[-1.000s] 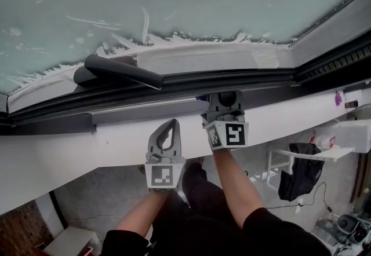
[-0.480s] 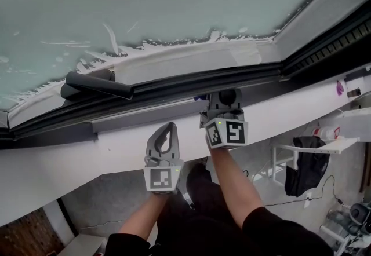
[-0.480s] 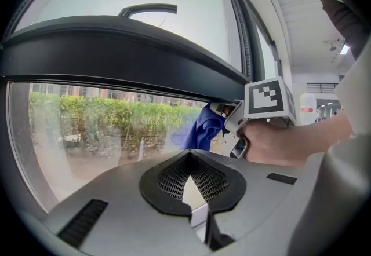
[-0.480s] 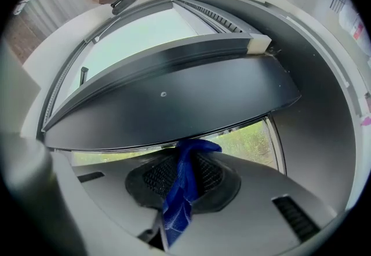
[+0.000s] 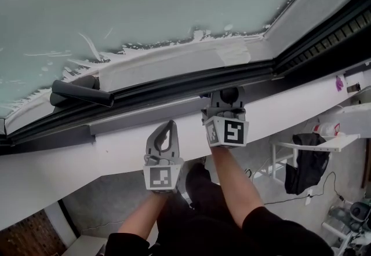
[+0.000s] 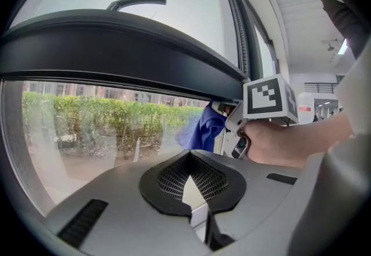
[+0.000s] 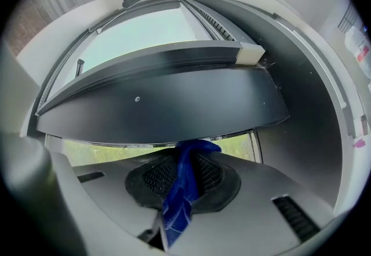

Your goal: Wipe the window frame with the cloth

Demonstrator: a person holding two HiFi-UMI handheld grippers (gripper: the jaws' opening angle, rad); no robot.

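Observation:
In the head view my right gripper (image 5: 226,98) points at the black lower window frame (image 5: 174,88), shut on a blue cloth (image 5: 203,97) that barely shows at its left side. The right gripper view has the cloth (image 7: 181,194) clamped between the jaws and bunched up against the dark frame bar (image 7: 162,101). My left gripper (image 5: 168,127) hovers over the white sill (image 5: 69,159), shut and holding nothing. From the left gripper view the cloth (image 6: 203,128) hangs under the frame (image 6: 116,46) beside the right gripper (image 6: 232,114); my left gripper (image 6: 189,159) is shut there too.
A black window handle (image 5: 81,92) lies on the frame to the left. Frosted glass (image 5: 145,0) with white smears fills the top. The frame's right corner (image 5: 272,66) rises to the upper right. Below the sill stand a white shelf (image 5: 310,145) and a dark bag (image 5: 304,165).
Both grippers have shifted to the right along the frame; the handle now lies farther to their left. The right gripper has kept hold of the cloth.

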